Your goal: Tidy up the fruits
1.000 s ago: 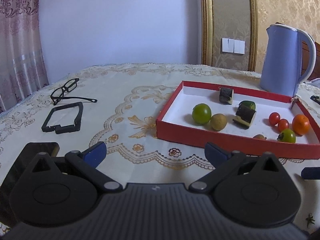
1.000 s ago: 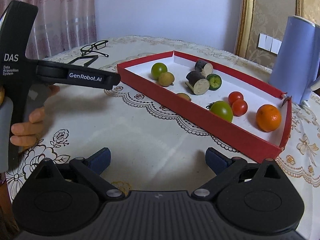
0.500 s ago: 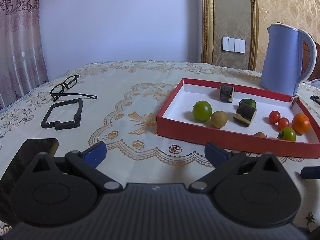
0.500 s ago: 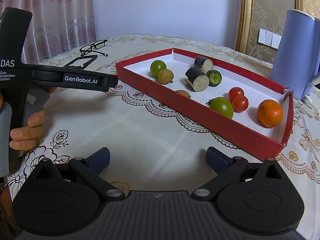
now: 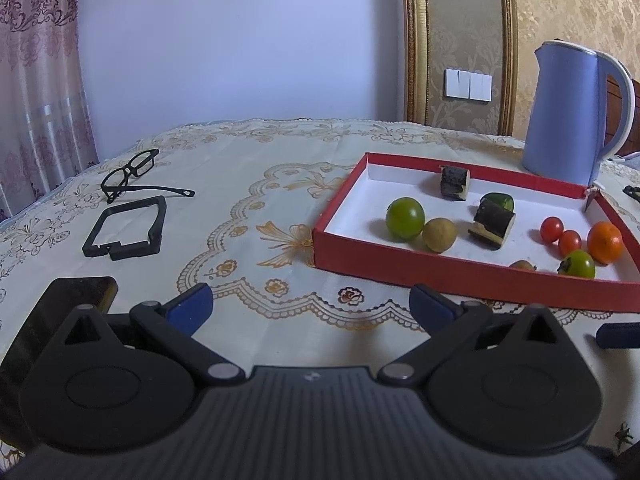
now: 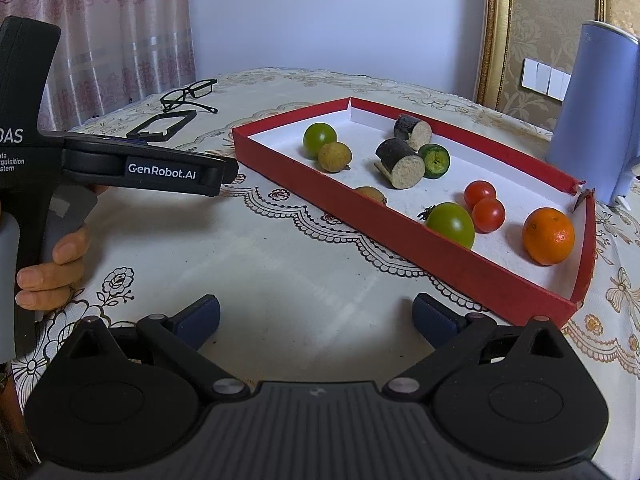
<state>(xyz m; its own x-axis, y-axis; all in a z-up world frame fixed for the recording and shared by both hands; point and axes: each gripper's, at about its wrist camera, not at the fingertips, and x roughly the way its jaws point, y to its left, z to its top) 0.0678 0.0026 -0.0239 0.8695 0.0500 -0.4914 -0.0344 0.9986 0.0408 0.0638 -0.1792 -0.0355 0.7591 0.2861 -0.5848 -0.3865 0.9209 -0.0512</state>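
A red tray (image 5: 460, 276) (image 6: 440, 252) with a white floor sits on the tablecloth. It holds a green tomato (image 5: 405, 217) (image 6: 319, 139), a tan longan (image 5: 439, 234) (image 6: 334, 156), two dark cut pieces (image 5: 492, 224) (image 6: 400, 162), a cucumber end (image 6: 434, 160), two red cherry tomatoes (image 5: 560, 236) (image 6: 484, 204), another green tomato (image 5: 578, 264) (image 6: 451, 224), an orange (image 5: 605, 242) (image 6: 548, 235) and a second longan (image 6: 370, 194). My left gripper (image 5: 310, 304) is open and empty, short of the tray's near-left corner; it also shows in the right wrist view (image 6: 216, 172). My right gripper (image 6: 316, 314) is open and empty before the tray's long side.
A blue kettle (image 5: 568, 112) (image 6: 592, 120) stands behind the tray. Black glasses (image 5: 132, 172) (image 6: 188, 94) and a black frame piece (image 5: 128, 232) (image 6: 164, 130) lie at the left. A dark flat object (image 5: 68, 296) lies by my left gripper.
Both grippers have drawn back and risen slightly; the tray looks a little farther off. Nothing on the table has moved.
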